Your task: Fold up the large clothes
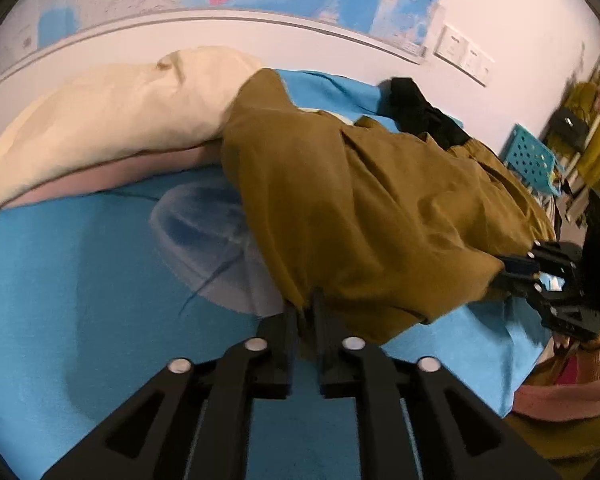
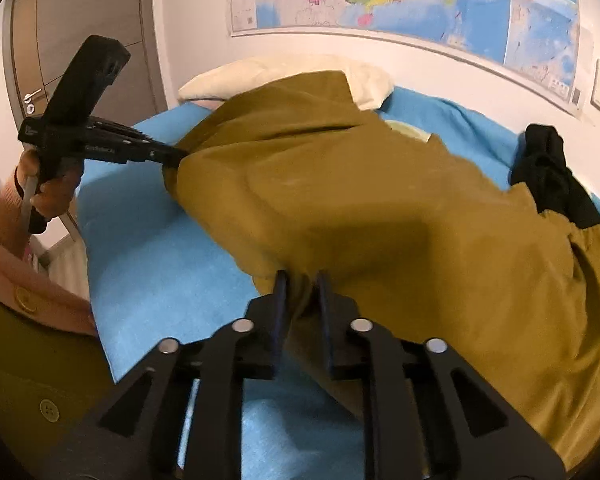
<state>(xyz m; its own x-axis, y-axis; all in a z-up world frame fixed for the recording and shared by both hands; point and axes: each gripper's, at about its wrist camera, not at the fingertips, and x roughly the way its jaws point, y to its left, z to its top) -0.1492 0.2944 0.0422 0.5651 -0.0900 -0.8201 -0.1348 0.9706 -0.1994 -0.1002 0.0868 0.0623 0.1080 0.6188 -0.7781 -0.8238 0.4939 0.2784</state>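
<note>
Mustard garment (image 1: 380, 208) edge pinched thinly by left gripper (image 1: 306, 308) and right gripper (image 2: 302, 284); lifting could slip fabric free.

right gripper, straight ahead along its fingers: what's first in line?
The mustard garment: the right gripper already has its edge between the fingers. The blue bed sheet probably lies beneath; depth unclear.

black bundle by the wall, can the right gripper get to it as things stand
Probably not yet: the right gripper is shut on the mustard garment, whose bulk lies between it and the black bundle.
</note>
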